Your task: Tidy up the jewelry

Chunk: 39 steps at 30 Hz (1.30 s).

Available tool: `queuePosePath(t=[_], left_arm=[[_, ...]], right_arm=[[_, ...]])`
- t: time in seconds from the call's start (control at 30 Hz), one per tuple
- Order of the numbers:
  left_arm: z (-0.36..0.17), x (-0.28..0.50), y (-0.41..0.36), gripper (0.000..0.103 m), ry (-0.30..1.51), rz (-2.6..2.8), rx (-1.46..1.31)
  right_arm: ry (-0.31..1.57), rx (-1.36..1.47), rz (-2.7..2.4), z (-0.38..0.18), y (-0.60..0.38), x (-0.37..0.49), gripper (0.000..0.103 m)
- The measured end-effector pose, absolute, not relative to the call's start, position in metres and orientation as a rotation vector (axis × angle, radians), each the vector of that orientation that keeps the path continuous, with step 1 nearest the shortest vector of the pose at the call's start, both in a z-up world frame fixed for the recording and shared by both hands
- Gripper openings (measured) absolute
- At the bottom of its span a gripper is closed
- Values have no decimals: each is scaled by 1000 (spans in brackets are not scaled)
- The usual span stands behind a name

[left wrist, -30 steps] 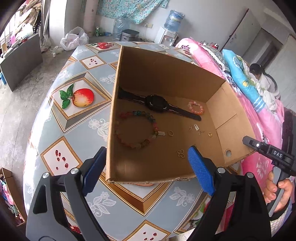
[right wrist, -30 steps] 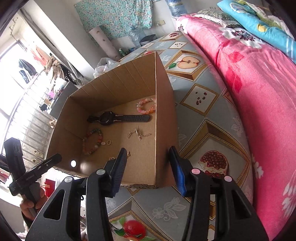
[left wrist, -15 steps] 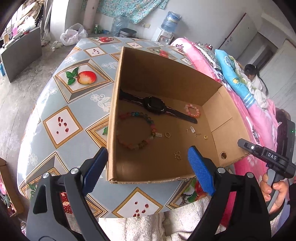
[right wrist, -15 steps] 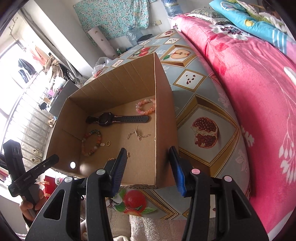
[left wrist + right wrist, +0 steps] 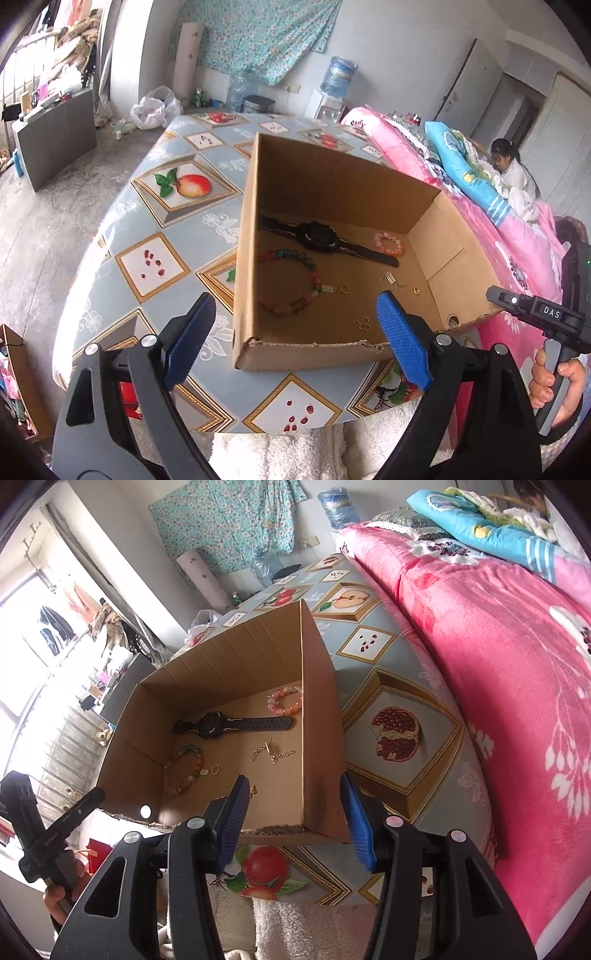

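An open cardboard box (image 5: 332, 184) stands near the front edge of the fruit-patterned table (image 5: 147, 266). On its floor lie a black watch (image 5: 319, 238), a multicoloured bead bracelet (image 5: 291, 282), a pink bead bracelet (image 5: 388, 243), small gold rings (image 5: 344, 288) and a thin chain (image 5: 271, 755). My left gripper (image 5: 295, 310) is wide open at the box's front left corner, holding nothing. My right gripper (image 5: 293, 790) straddles the box's right wall (image 5: 321, 738) near the front corner. Its jaws are opening and the pads stand off the cardboard.
Pink bedding (image 5: 498, 664) runs close along the table's right side, and a person (image 5: 513, 166) sits at its far end. White fleecy fabric (image 5: 295, 450) lies just below the table's front edge. Bare floor (image 5: 44, 221) spreads to the left.
The box has slid toward the table's front edge together with both grippers. The edge and the white fabric have come into view. The right jaws stand slightly wider.
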<state>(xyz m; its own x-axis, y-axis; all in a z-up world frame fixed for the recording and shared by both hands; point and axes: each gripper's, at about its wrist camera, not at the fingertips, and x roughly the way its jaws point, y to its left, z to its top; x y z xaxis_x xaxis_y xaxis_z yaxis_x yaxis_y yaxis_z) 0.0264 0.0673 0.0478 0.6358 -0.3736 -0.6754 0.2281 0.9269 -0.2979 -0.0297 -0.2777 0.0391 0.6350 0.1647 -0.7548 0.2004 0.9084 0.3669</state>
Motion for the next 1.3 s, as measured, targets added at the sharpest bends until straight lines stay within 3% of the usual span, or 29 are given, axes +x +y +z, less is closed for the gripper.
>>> queuePosePath(t=[0.27, 0.6, 1.3], left_arm=[[76, -16, 74, 92, 676, -285, -118], [73, -40, 59, 95, 689, -200, -60], [39, -25, 23, 95, 834, -112, 26]], right_arm=[[781, 300, -49, 67, -253, -78, 68], [852, 183, 43, 55, -191, -99, 86], [906, 74, -140, 33, -164, -77, 96]])
